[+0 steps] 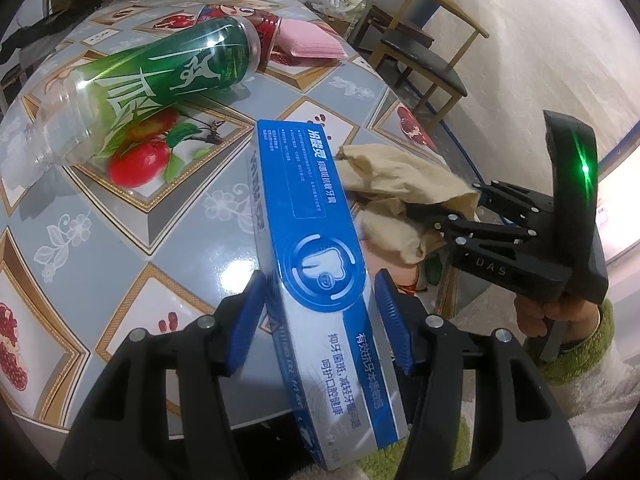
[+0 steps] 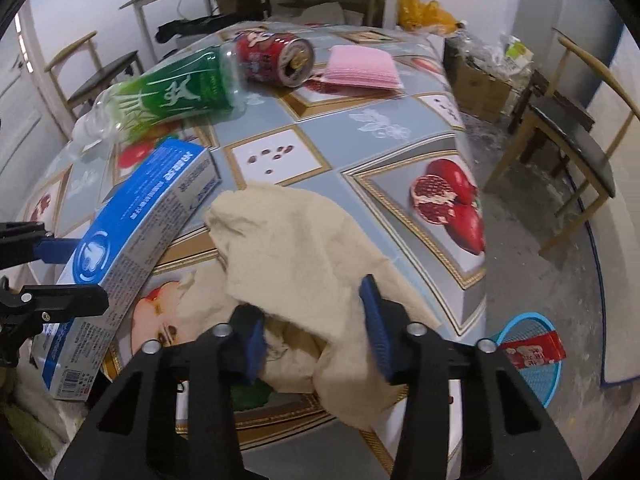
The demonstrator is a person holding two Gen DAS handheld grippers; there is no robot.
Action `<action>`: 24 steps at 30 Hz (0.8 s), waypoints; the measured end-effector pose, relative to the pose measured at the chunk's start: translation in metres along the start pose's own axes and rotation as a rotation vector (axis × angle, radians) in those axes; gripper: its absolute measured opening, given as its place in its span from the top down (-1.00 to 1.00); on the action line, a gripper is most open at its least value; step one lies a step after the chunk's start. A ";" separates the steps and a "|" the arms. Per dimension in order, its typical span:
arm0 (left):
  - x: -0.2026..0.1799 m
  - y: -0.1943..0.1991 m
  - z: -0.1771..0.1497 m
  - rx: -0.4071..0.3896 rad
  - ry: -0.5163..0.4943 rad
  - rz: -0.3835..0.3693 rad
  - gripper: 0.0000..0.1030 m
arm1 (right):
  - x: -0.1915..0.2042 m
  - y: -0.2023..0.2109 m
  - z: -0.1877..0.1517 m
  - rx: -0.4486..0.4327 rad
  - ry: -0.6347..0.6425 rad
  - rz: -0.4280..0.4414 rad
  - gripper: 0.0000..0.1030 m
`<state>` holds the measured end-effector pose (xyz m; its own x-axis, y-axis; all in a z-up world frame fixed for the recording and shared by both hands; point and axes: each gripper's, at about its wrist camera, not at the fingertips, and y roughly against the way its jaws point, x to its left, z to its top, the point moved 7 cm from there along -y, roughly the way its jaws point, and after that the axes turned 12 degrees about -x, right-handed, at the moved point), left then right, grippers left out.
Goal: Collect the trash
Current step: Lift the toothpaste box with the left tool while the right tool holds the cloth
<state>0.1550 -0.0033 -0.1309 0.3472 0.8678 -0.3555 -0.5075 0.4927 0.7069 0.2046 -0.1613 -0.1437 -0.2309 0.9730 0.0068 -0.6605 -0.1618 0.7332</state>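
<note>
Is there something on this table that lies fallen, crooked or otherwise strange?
Yes. The green bottle and the red can both lie on their sides on the table. The blue toothpaste box sticks out over the table edge between the left gripper jaws. A crumpled beige cloth overhangs the edge too.

The left gripper (image 1: pixel 320 320) has its blue pads pressed against both sides of a toothpaste box (image 1: pixel 316 264). The right gripper (image 2: pixel 316 332) pinches a crumpled beige cloth (image 2: pixel 296 248), a bare hand (image 1: pixel 560 312) squeezing its handle.

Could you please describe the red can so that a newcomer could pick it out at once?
On the fruit-patterned table, look to the far end. The red can lies on its side between the green bottle and the pink napkins, the only metal item there.
</note>
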 end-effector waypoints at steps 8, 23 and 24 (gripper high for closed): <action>-0.003 -0.005 0.000 0.012 -0.030 0.045 -0.06 | -0.008 0.000 0.000 -0.022 -0.058 -0.037 0.45; 0.002 -0.001 0.000 -0.023 -0.019 0.078 0.02 | -0.009 0.002 0.000 -0.038 -0.077 -0.047 0.47; 0.002 0.000 0.000 -0.029 -0.018 0.079 0.02 | -0.010 0.002 0.000 -0.038 -0.079 -0.049 0.48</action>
<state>0.1558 -0.0012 -0.1314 0.3189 0.9029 -0.2881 -0.5564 0.4244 0.7143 0.2056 -0.1711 -0.1427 -0.1414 0.9896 0.0266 -0.6968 -0.1186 0.7074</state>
